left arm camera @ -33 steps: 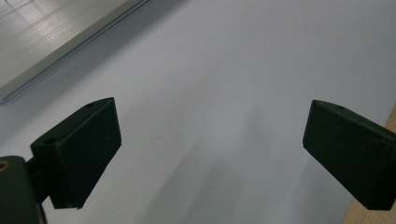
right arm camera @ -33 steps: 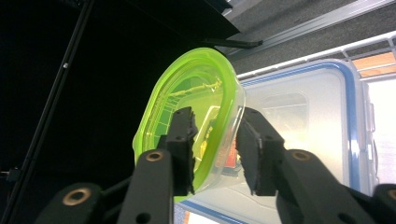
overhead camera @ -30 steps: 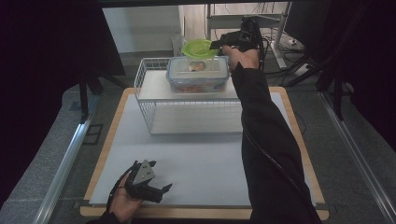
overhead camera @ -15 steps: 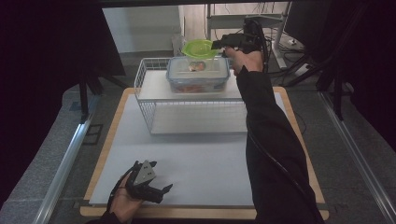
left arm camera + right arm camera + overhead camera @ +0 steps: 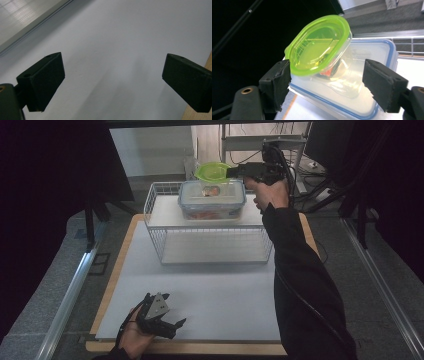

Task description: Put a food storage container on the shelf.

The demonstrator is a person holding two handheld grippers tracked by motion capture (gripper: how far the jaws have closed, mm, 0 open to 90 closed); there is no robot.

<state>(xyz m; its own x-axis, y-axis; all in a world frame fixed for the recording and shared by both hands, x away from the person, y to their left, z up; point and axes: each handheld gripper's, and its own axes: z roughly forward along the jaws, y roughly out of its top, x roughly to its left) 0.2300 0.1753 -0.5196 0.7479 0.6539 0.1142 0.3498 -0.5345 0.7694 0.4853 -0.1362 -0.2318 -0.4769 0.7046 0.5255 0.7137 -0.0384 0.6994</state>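
Right hand-held gripper [image 5: 325,82] released, jaws straddling green-lid tub [image 5: 319,45] atop blue-rim box [image 5: 372,75]. Likely pre-grasp; next: close squarely w/o tipping. Left hand-held gripper [image 5: 112,82] released over bench [image 5: 120,37].

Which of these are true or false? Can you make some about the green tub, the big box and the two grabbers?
1. The tub has a green lid. True.
2. The tub sits flat on the table. False: it is tilted and leans on top of the box.
3. The box stands on the wire rack. True.
4. The left gripper holds the box. False: its jaws are wide apart over bare table.
5. The right gripper is open, with a jaw on each side of the tub. True.
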